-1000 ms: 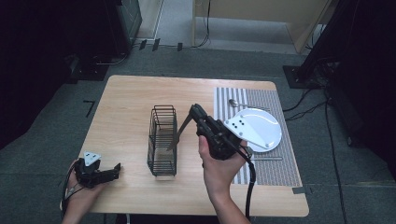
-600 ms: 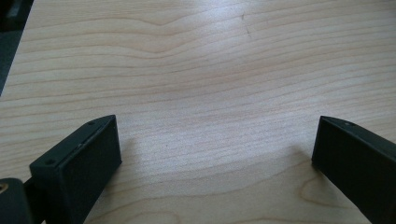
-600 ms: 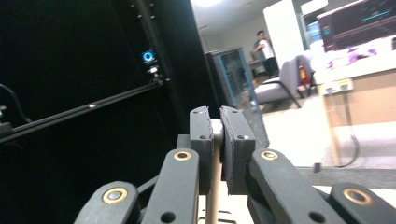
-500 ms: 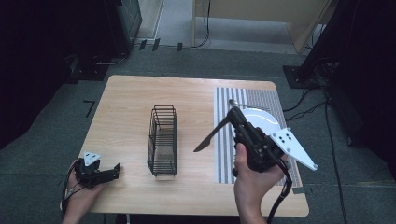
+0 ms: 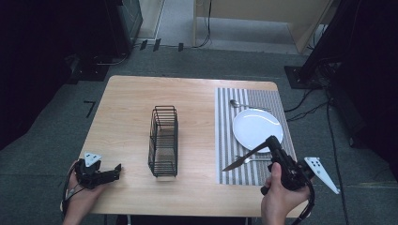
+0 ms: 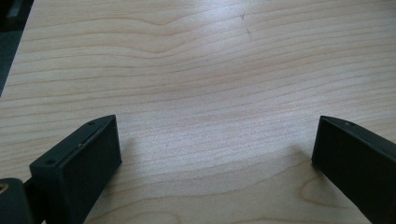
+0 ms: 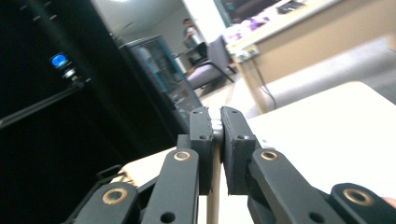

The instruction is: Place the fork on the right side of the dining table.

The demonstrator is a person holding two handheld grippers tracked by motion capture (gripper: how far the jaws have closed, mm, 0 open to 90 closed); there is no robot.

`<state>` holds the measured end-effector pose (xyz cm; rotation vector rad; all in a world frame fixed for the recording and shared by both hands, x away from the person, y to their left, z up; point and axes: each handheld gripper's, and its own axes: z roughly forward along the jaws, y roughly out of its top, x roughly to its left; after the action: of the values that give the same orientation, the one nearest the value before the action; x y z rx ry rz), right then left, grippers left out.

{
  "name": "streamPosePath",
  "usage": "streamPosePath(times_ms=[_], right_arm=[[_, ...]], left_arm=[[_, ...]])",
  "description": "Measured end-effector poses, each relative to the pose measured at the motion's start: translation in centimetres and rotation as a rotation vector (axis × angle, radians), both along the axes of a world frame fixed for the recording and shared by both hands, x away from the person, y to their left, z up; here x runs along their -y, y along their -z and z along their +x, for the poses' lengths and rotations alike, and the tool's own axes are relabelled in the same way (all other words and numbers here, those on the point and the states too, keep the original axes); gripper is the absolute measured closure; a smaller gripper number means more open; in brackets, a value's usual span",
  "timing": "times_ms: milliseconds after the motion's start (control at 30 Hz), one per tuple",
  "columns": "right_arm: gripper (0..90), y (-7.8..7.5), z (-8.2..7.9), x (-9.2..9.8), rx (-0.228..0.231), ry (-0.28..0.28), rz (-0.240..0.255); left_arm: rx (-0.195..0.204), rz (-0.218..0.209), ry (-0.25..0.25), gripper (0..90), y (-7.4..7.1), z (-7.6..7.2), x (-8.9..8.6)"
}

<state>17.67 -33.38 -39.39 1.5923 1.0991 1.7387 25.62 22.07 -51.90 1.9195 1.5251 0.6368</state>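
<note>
Black wire rack (image 5: 164,140) stands mid-frame, white round plate (image 5: 257,128) right of it; my right gripper (image 5: 271,142), lower right, pinches a steel table knife (image 5: 240,160) over the striped placemat (image 5: 225,140).

The place reads as a lab or office room fitted out for recording. A light wooden table (image 5: 131,108) stands alone on grey carpet tile (image 5: 56,136), with dark equipment stands near its far left and far right corners and cables (image 5: 307,105) trailing across the floor beside its right edge. Past the far edge stands a pale wood counter (image 5: 263,14). The right gripper view looks into the room behind: a glass-door cabinet (image 7: 154,70), a grey office chair (image 7: 212,65) and a long desk (image 7: 299,42).
</note>
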Motion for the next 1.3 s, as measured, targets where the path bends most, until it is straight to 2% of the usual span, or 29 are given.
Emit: streamPosePath(times_ms=[167, 233, 267, 300, 367, 400, 433, 467, 533, 567, 700, 800, 833, 867, 900, 933, 1000, 1067, 1100, 1133, 1167, 1233, 1267, 1300], right_arm=[[84.9, 3.7, -0.5, 3.2, -0.042, 0.078, 0.108], [84.9, 5.5, -0.7, 4.9, -0.046, 0.103, 0.205], [84.9, 6.5, -0.8, 6.0, -0.065, 0.109, 0.273], [84.8, 7.2, -0.8, 6.6, -0.075, 0.114, 0.306], [84.1, 9.1, -1.0, 8.1, -0.119, 0.144, 0.378], [83.4, 10.2, -1.1, 8.9, -0.157, 0.164, 0.423], [83.4, 10.2, -1.1, 8.9, -0.157, 0.164, 0.423], [82.3, 11.9, -1.1, 9.9, -0.223, 0.193, 0.475], [81.0, 13.2, -1.0, 10.6, -0.288, 0.217, 0.499], [80.3, 13.6, -0.9, 10.7, -0.313, 0.227, 0.494], [77.4, 14.1, -0.7, 10.9, -0.375, 0.247, 0.418], [74.8, 14.0, -0.7, 10.7, -0.443, 0.277, 0.287], [74.1, 13.9, -0.7, 10.6, -0.457, 0.279, 0.259], [71.3, 13.9, -0.6, 10.5, -0.475, 0.290, 0.202], [71.3, 13.9, -0.6, 10.5, -0.475, 0.290, 0.202], [63.1, 13.7, -0.4, 10.2, -0.514, 0.307, 0.122], [58.2, 13.3, -0.3, 10.0, -0.498, 0.316, 0.073], [53.7, 12.7, -0.3, 9.6, -0.501, 0.345, -0.016], [53.7, 12.7, -0.3, 9.6, -0.501, 0.345, -0.016], [53.3, 12.4, -0.3, 9.5, -0.499, 0.357, -0.057], [53.2, 11.7, -0.3, 9.4, -0.481, 0.348, -0.127], [53.5, 11.5, -0.3, 9.4, -0.475, 0.341, -0.144], [54.1, 10.9, -0.4, 9.5, -0.445, 0.307, -0.199], [54.5, 10.7, -0.4, 9.5, -0.434, 0.291, -0.224]], left_arm=[[0.002, -0.004, -0.005, 0.7, 0.0, 0.0, 0.0], [0.002, -0.004, -0.008, 0.7, 0.0, 0.0, 0.0], [0.002, -0.004, -0.008, 0.7, 0.0, 0.0, 0.0], [0.001, -0.003, -0.008, 0.7, 0.0, 0.0, 0.0], [0.001, -0.003, -0.007, 0.7, 0.0, 0.0, 0.0], [0.001, -0.002, -0.008, 0.7, 0.0, 0.0, 0.0], [0.001, -0.002, -0.008, 0.7, 0.0, 0.0, 0.0], [0.000, -0.002, -0.007, 0.7, 0.0, 0.0, 0.0], [0.001, -0.003, -0.008, 0.7, 0.0, 0.0, 0.0], [0.002, -0.004, -0.009, 0.7, 0.0, 0.0, 0.0], [0.002, -0.005, -0.009, 0.7, 0.0, 0.0, 0.0], [0.002, -0.006, -0.009, 0.7, 0.0, 0.0, 0.0], [0.002, -0.006, -0.009, 0.7, 0.0, 0.0, 0.0], [0.001, -0.005, -0.008, 0.7, 0.0, 0.0, 0.0], [0.001, -0.005, -0.008, 0.7, 0.0, 0.0, 0.0], [0.002, -0.005, -0.009, 0.7, 0.0, 0.0, 0.0], [0.002, -0.005, -0.010, 0.7, 0.0, 0.0, 0.0], [0.002, -0.005, -0.010, 0.7, 0.0, 0.0, 0.0], [0.002, -0.005, -0.010, 0.7, 0.0, 0.0, 0.0], [0.001, -0.004, -0.009, 0.7, 0.0, 0.0, 0.0], [0.001, -0.005, -0.009, 0.7, 0.0, 0.0, 0.0], [0.001, -0.004, -0.009, 0.7, 0.0, 0.0, 0.0], [0.001, -0.004, -0.009, 0.7, 0.0, 0.0, 0.0], [0.001, -0.004, -0.009, 0.7, 0.0, 0.0, 0.0]])
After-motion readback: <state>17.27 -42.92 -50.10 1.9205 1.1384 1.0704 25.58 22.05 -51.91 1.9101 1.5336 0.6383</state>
